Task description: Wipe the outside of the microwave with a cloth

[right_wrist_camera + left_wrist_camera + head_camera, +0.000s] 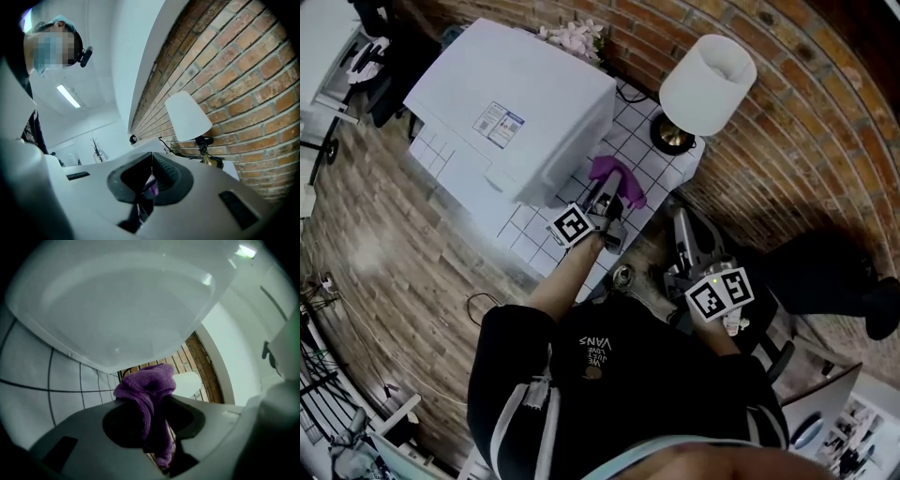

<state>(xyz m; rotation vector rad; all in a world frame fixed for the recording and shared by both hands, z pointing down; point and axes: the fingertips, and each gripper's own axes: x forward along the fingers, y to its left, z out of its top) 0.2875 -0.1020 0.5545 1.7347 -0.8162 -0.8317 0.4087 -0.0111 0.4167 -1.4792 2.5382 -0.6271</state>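
The purple cloth [617, 178] is bunched and hangs over the tiled worktop [532, 236], just beside the white microwave's [516, 108] near side, pinched between the closed jaws of the left gripper [605, 202]. In the left gripper view the cloth [147, 394] stands up from the jaws right below the microwave's [117, 310] pale wall. The right gripper [680, 227] hangs well apart, off the worktop's edge, jaws closed together on nothing. A white-shaded lamp [706, 82] stands by the brick wall [806, 141].

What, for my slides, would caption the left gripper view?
Left claw shut on a crumpled purple terry cloth beside the white boxy microwave.
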